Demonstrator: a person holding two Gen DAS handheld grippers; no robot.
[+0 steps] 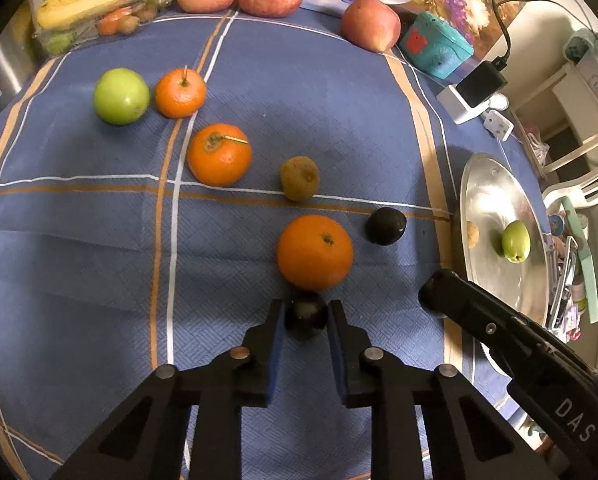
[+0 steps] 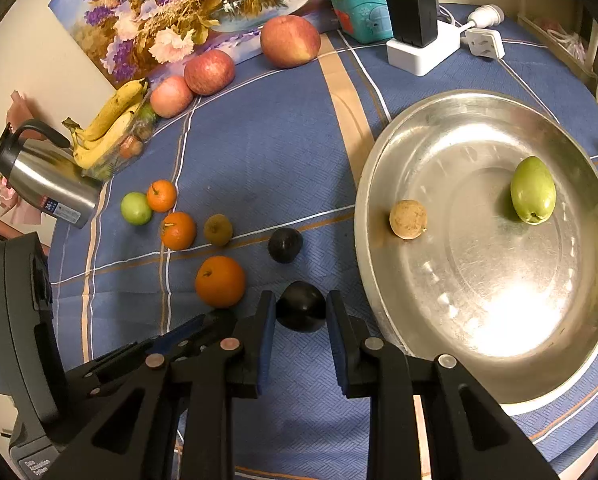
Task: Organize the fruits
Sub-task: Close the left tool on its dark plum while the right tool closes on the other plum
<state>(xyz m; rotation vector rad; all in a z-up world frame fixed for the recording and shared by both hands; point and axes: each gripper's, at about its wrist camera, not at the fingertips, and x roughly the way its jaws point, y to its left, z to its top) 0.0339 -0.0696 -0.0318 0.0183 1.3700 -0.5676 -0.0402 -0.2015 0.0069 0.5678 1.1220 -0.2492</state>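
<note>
A dark plum (image 1: pixel 306 315) (image 2: pixel 301 306) lies on the blue cloth between the fingers of both grippers. My left gripper (image 1: pixel 305 316) has its pads against the plum's sides. My right gripper (image 2: pixel 301 308) stands around the same plum with its pads close to it; whether they touch I cannot tell. A large orange (image 1: pixel 314 252) (image 2: pixel 220 281) sits just beyond. A second plum (image 1: pixel 386 226) (image 2: pixel 285 245), a kiwi (image 1: pixel 299 178) (image 2: pixel 218 230), two tangerines (image 1: pixel 219 154) (image 1: pixel 180 93) and a green apple (image 1: pixel 121 96) lie farther out. The steel basin (image 2: pixel 383 152) holds a green fruit (image 2: pixel 533 190) and a tan fruit (image 2: pixel 408 219).
Three red apples (image 2: pixel 290 41) (image 2: pixel 209 71) (image 2: pixel 171 96) and bananas (image 2: pixel 107 128) line the far edge by a flower painting. A steel kettle (image 2: pixel 43 174) stands at left. A teal box (image 2: pixel 361 10) and a charger on a power strip (image 2: pixel 417 36) sit behind the basin.
</note>
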